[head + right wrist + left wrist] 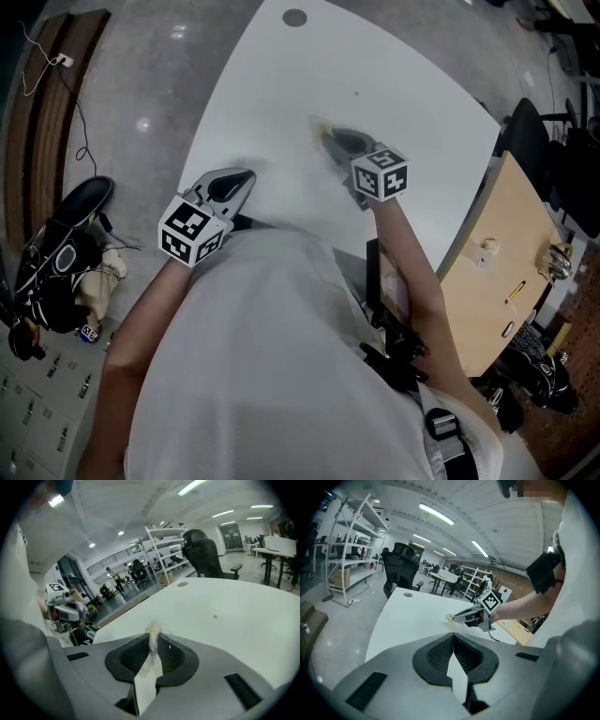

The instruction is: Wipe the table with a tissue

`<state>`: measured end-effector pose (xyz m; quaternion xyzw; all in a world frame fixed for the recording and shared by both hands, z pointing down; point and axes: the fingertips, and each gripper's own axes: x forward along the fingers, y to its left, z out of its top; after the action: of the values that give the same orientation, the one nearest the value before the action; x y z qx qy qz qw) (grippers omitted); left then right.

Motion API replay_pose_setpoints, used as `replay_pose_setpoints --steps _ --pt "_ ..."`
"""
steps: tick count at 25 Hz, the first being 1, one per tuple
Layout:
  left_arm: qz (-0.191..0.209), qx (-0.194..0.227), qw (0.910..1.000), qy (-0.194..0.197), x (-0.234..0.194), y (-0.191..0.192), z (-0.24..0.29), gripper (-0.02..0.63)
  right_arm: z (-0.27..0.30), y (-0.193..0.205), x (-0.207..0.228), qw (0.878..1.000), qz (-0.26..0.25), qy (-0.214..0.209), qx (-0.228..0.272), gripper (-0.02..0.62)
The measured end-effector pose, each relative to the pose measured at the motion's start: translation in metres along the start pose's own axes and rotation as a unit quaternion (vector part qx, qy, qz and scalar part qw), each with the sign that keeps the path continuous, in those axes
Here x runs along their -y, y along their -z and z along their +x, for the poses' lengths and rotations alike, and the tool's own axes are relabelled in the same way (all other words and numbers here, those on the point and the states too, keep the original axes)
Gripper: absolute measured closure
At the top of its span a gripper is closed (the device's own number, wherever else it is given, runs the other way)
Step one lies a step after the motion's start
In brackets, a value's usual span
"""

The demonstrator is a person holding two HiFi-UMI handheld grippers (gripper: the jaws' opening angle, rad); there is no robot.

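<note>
A crumpled pale tissue [153, 631] is pinched between the jaws of my right gripper [153, 638], and its end sticks out past the tips. In the head view that gripper [336, 142] reaches over the middle of the white table [412, 112], with the tissue [318, 127] at the tabletop. My left gripper [246, 178] rests at the table's near edge, jaws together with nothing between them [453, 637]. From it I see the right gripper [469, 616] with the tissue [450, 618] low over the table. A small brownish speck [214, 617] lies further out on the tabletop.
A round cable hole [294, 17] sits near the table's far end. A black office chair [400, 566] stands beyond it. A wooden desk [497, 272] adjoins on the right. A black bag [61, 253] lies on the floor at left, near metal shelves [351, 550].
</note>
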<state>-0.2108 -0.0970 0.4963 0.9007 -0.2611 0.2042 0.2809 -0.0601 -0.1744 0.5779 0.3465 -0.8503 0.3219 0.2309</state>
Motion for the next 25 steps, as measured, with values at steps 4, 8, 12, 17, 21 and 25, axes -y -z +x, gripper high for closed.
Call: replay_pose_setpoints --steps 4,8,12,17,21,25 --pt "-0.002 -0.001 1.0 0.005 0.004 0.001 0.003 0.6 -0.023 -0.005 0.054 0.996 0.035 0.076 0.016 0.535" --pt "-0.005 -0.001 1.0 -0.003 -0.008 0.002 -0.006 0.6 -0.029 -0.007 0.093 0.987 0.068 0.143 0.022 0.535" --pt "-0.011 -0.001 0.9999 -0.004 -0.008 0.002 -0.003 0.6 -0.042 -0.012 0.125 0.981 0.049 0.186 0.009 0.535" --pt "-0.014 0.001 0.9998 -0.012 -0.011 0.002 -0.006 0.6 -0.032 -0.025 0.142 0.978 -0.023 0.208 -0.022 0.535" --pt "-0.018 -0.001 0.9998 -0.01 -0.014 0.006 -0.004 0.6 -0.021 -0.03 0.151 0.967 -0.106 0.221 -0.068 0.535" --pt "-0.018 -0.004 0.9997 -0.013 -0.016 0.006 -0.005 0.6 -0.012 -0.039 0.152 0.956 -0.172 0.222 -0.088 0.535"
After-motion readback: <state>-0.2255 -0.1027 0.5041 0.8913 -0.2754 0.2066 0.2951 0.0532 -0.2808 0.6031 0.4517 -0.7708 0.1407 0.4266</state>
